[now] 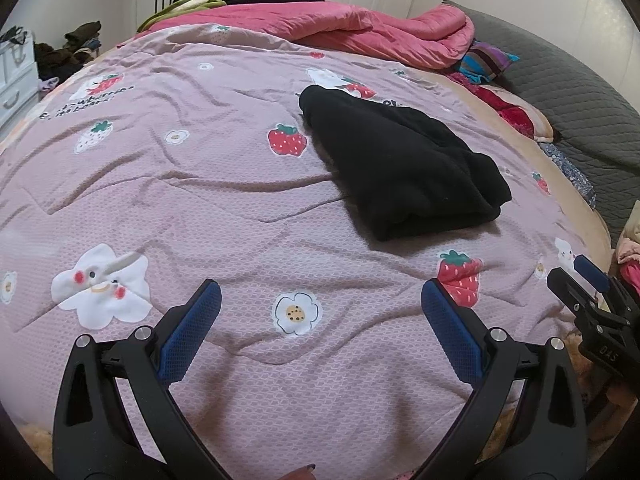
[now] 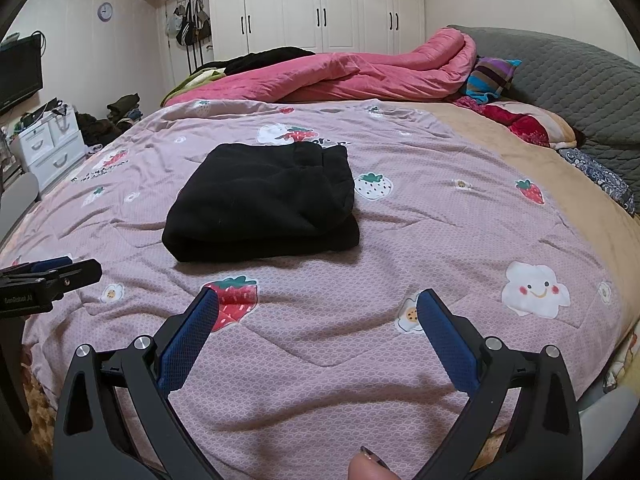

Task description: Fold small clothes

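Both grippers, left (image 1: pixel 320 300) and right (image 2: pixel 318 304), gape wide, holding nothing. The folded black garment (image 2: pixel 262 204) lies on the strawberry quilt (image 1: pixel 200 184). Only the right view shows a clock (image 2: pixel 105 11) and TV (image 2: pixel 18 72); wardrobes (image 2: pixel 320 4) stand behind.

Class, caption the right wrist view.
Folded black garment on strawberry-print quilt; right gripper open and empty.
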{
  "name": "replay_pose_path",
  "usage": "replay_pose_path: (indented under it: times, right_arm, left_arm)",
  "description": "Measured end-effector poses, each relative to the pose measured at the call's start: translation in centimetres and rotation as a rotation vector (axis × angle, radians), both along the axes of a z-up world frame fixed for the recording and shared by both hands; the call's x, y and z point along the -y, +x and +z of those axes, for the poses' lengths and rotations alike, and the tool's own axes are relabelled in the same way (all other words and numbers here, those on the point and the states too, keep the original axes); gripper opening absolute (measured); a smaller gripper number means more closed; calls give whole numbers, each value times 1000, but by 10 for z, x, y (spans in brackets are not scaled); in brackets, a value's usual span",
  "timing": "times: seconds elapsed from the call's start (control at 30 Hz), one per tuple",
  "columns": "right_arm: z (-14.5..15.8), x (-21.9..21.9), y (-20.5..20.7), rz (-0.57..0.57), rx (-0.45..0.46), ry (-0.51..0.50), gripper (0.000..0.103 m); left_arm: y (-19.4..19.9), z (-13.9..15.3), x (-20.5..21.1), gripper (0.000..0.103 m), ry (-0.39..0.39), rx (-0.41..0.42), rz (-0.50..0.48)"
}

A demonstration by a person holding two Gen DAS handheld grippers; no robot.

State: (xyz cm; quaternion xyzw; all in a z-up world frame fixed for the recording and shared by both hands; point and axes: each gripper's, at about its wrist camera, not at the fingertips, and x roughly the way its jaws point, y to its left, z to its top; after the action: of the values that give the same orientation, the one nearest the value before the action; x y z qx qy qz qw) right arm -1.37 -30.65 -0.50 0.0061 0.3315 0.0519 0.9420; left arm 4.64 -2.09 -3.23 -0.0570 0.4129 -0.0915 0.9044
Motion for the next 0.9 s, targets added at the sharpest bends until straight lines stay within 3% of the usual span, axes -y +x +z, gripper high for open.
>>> replay_pose_path:
  times: [0.9]
  right_arm:
    - [-2, -2, 1, -1, -13, -9, 99]
  left_arm:
    - [-2, 1, 0, 94, 13, -8, 3]
